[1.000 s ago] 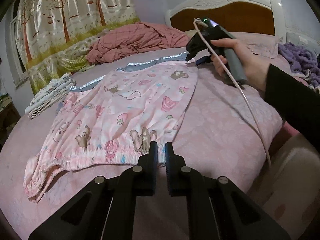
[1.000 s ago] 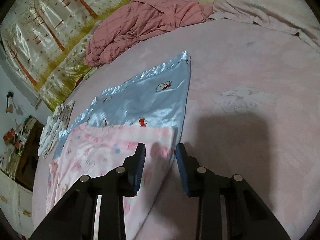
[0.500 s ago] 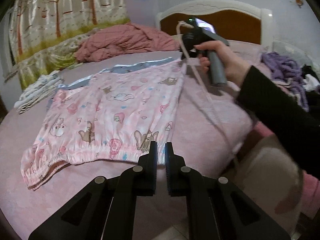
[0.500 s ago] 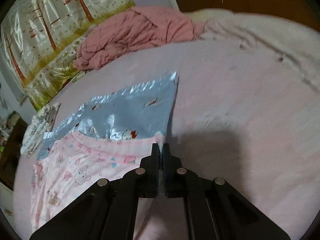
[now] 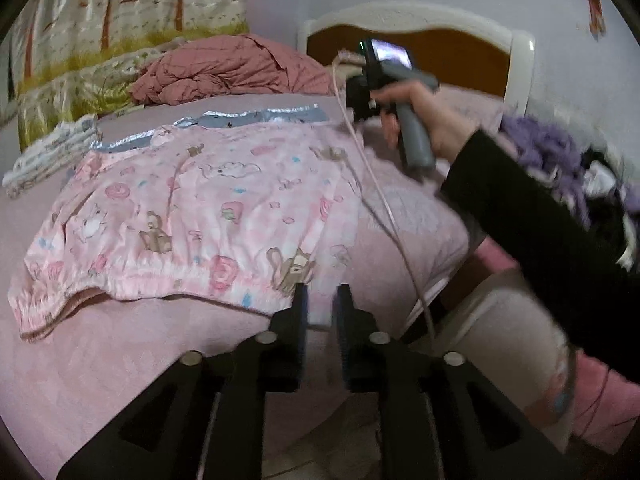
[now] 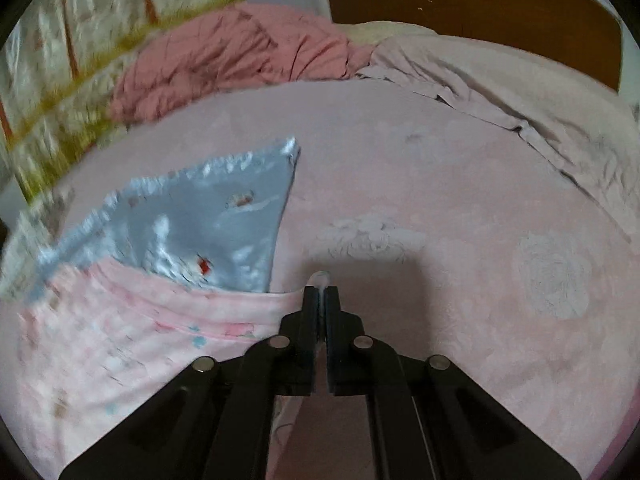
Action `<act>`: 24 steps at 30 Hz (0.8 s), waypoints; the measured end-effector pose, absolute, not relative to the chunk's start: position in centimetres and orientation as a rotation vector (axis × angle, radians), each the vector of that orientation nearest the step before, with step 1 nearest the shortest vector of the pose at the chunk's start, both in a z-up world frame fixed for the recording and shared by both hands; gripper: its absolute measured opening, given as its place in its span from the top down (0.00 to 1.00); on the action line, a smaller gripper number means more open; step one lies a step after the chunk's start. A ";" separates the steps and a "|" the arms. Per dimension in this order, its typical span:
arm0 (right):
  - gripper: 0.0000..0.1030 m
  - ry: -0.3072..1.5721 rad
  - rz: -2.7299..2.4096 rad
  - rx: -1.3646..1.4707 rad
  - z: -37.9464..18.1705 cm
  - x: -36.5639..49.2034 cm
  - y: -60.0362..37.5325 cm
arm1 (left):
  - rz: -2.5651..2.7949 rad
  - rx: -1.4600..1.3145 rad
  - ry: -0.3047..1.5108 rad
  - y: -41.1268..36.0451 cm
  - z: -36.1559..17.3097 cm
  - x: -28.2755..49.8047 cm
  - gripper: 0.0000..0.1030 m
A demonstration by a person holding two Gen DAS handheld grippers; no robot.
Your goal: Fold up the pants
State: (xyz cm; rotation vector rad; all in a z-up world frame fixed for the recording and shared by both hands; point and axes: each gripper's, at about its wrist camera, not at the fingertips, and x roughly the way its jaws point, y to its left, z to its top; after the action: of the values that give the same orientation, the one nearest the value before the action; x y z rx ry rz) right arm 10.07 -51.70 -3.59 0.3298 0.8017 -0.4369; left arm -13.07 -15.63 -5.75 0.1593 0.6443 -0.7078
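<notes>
**Right gripper pinches a far corner of the pants; left gripper waits at the waistband**

Up close in the left wrist view, the left gripper (image 5: 320,296) hangs at the near edge of the bed (image 5: 132,364), its two fingers parted with a clear gap and nothing between them. The pink printed pants (image 5: 208,216) lie spread flat on the bedcover, the elastic waistband just beyond the fingertips. A blue satin cloth (image 5: 260,117) shows past the pants' far edge. To the right, a hand (image 5: 424,120) grips the right gripper (image 5: 362,114) at the pants' far right corner, a pale cable (image 5: 384,216) trailing down from it. Bare pink cover runs left of and in front of the pants; a folded stack of clothes (image 5: 52,152) sits near the left side, and a rumpled pink quilt (image 5: 224,74) lies near the headboard (image 5: 420,44).

Next, the right wrist view: the right gripper's fingers are clenched on a small peak of pink pants fabric, lifted just off the cover. The blue satin cloth lies just left, partly under the pants. Ahead and to the right, the cover is open up to a crumpled mauve sheet (image 6: 500,80).
</notes>
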 end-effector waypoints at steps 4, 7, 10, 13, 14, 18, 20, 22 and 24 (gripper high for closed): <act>0.78 0.804 -0.513 0.313 -3.7 9.9 -51.8 | -0.637 0.195 0.562 -13.7 -4.5 -13.4 0.68; 0.68 0.753 -0.538 0.342 -2.7 8.9 -52.1 | -0.573 0.209 0.500 -11.1 -3.0 -12.6 0.62; 0.68 0.696 -0.512 0.356 -0.8 7.7 -51.5 | -0.448 0.305 0.395 -8.9 -0.6 -10.4 0.59; 0.68 0.643 -0.442 0.364 1.4 6.8 -49.9 | -0.350 0.369 0.315 -7.1 2.3 -7.1 0.51; 0.68 0.628 -0.422 0.359 2.1 6.7 -49.2 | -0.316 0.380 0.307 -6.6 3.2 -5.4 0.51; 0.68 0.568 -0.316 0.304 6.2 7.7 -44.2 | -0.206 0.244 0.412 -4.3 7.0 4.9 0.51; 0.68 0.568 -0.253 0.300 7.5 8.7 -41.9 | -0.182 0.136 0.458 -2.9 8.8 10.2 0.55; 0.68 0.572 -0.166 0.321 9.5 10.8 -39.0 | -0.124 0.103 0.475 -2.3 10.0 14.4 0.59; 0.68 0.563 -0.109 0.347 11.1 12.7 -36.6 | -0.108 0.067 0.511 -1.7 10.2 18.0 0.59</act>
State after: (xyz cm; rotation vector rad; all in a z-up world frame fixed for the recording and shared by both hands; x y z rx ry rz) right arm 12.73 -36.63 11.13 0.3473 0.5631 -0.1092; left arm 18.05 -1.74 10.17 0.0667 0.5109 -0.1075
